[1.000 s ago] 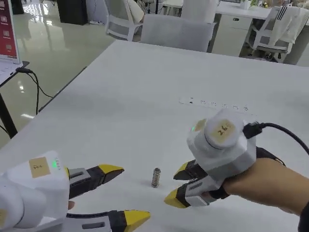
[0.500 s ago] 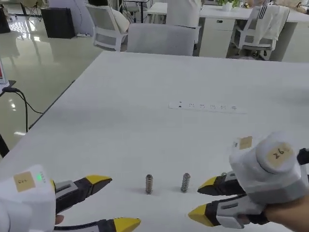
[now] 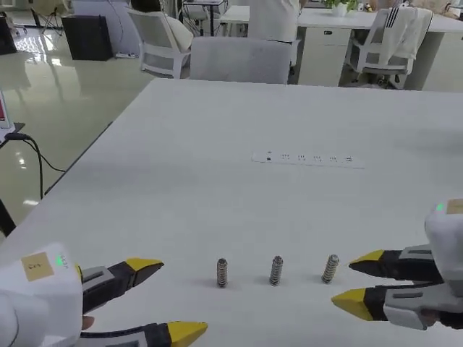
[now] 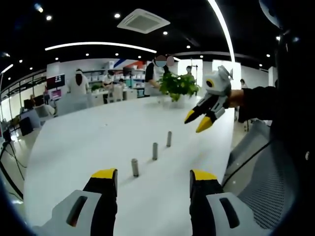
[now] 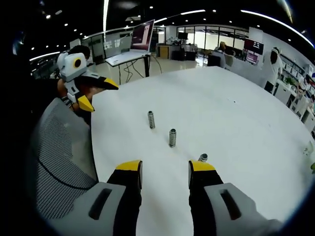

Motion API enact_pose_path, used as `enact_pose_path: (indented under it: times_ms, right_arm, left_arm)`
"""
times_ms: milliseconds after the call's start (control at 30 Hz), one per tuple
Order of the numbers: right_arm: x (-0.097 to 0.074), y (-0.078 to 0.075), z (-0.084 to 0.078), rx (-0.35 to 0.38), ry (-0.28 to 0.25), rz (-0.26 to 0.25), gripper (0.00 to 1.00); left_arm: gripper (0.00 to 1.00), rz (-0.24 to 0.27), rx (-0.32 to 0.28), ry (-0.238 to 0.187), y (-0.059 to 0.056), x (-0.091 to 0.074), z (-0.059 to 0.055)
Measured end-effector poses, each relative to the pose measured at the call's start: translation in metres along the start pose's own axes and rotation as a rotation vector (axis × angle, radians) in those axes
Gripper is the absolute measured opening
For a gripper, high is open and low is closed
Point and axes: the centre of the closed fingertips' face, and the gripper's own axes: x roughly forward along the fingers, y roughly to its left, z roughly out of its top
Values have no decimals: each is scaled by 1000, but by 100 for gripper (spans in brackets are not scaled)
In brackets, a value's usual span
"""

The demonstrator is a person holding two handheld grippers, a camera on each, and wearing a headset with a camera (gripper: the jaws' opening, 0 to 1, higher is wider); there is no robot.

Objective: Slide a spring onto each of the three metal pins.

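White tabletop (image 3: 289, 116), three upright springs (image 3: 276, 270) (axes vertical); left hand-held gripper (image 3: 181, 298) and right hand-held gripper (image 3: 343, 282) gape empty.

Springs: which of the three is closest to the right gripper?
The rightmost spring in the head view, just off the yellow tips of the right gripper; the middle spring and left spring stand farther off.

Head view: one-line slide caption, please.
Three small coiled metal springs stand in a row on the white table between the open left hand-held gripper and open right hand-held gripper.
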Motion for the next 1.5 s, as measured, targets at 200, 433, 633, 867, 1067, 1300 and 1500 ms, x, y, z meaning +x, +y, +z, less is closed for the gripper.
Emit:
enact_pose_path:
  times_ms: [200,433,633,867,1067,1300,1500]
  right_arm:
    - [-4,-11,-7,22,-47,-17,41]
    - [-1,-12,-10,37,-70,-18,47]
    - [3,-12,-11,43,-82,-31,50]
    - [4,-12,-15,52,-82,-45,52]
    - [4,-13,-17,52,-75,-62,53]
    - [4,-13,-18,65,-74,-87,54]
    - [1,-9,-20,76,-72,-104,54]
  left_arm:
    - [56,-2,0,4,2,5,-4]
    - [61,-10,-29,-1,4,9,-8]
    - [63,-14,-57,6,5,11,-14]
    - [65,-26,-67,-1,5,13,-14]
    - [66,-38,-69,-13,4,16,-14]
    - [66,-62,-60,-18,-2,21,-14]
    - [66,-71,-59,-28,-5,22,-13]
